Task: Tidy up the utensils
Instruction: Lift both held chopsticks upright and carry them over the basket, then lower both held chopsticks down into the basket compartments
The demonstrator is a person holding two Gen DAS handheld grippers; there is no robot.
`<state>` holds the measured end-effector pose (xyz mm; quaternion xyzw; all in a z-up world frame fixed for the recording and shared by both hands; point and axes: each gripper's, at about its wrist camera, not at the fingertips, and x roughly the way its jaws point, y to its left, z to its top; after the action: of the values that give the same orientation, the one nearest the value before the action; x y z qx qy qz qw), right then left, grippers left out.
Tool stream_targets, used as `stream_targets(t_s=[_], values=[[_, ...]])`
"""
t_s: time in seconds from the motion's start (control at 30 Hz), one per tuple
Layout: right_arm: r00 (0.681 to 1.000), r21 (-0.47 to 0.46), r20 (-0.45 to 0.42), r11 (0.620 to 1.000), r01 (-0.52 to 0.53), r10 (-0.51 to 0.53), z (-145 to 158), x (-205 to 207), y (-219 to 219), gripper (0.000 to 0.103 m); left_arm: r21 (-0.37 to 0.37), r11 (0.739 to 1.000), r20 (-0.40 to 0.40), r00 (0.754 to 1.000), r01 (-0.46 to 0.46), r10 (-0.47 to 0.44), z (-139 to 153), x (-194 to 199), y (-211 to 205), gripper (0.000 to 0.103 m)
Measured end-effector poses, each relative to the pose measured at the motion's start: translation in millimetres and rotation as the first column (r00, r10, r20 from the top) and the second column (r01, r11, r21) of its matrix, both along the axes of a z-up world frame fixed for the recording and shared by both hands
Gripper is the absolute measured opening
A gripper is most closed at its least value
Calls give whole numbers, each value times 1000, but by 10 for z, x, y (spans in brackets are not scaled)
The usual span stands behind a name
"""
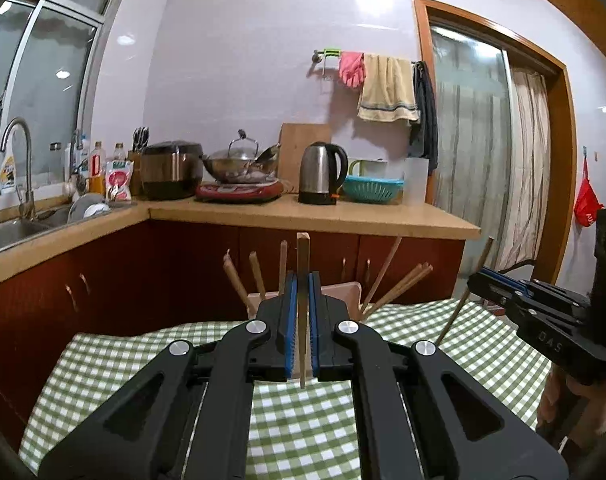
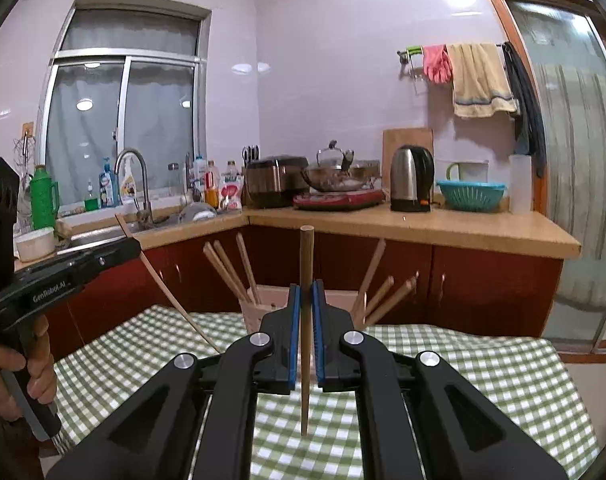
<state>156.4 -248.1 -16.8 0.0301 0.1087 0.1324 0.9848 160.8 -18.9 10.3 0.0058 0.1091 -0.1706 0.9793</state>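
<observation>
My left gripper (image 1: 302, 280) is shut on a square-topped wooden chopstick (image 1: 302, 256) held upright between its blue pads. Behind it a pale pink holder (image 1: 347, 291) stands at the far edge of the table, with several chopsticks (image 1: 397, 282) fanned out of it. My right gripper (image 2: 306, 286) is shut on a round-topped chopstick (image 2: 306, 256), also upright, above the green checked cloth (image 2: 483, 376). The same holder (image 2: 269, 300) stands just beyond it. Each view shows the other gripper from the side, the right gripper (image 1: 475, 278) and the left gripper (image 2: 133, 245), each with a slanted chopstick in it.
A hand (image 2: 39, 356) grips the left tool's handle. Beyond the table runs an L-shaped counter (image 1: 343, 216) with a kettle (image 1: 322, 172), a wok on a red cooker (image 1: 239, 190), a rice cooker (image 1: 171, 174), a teal colander (image 1: 371, 188) and a sink with a tap (image 1: 19, 160). A curtained door (image 1: 487, 152) stands at right.
</observation>
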Motion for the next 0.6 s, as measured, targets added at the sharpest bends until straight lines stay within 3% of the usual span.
stream_targets(t_s=[0.6], values=[[987,10,160,1000,-10,8,565,551,47,7,7,1000,148,989,-1,0,592,445,-290,6]])
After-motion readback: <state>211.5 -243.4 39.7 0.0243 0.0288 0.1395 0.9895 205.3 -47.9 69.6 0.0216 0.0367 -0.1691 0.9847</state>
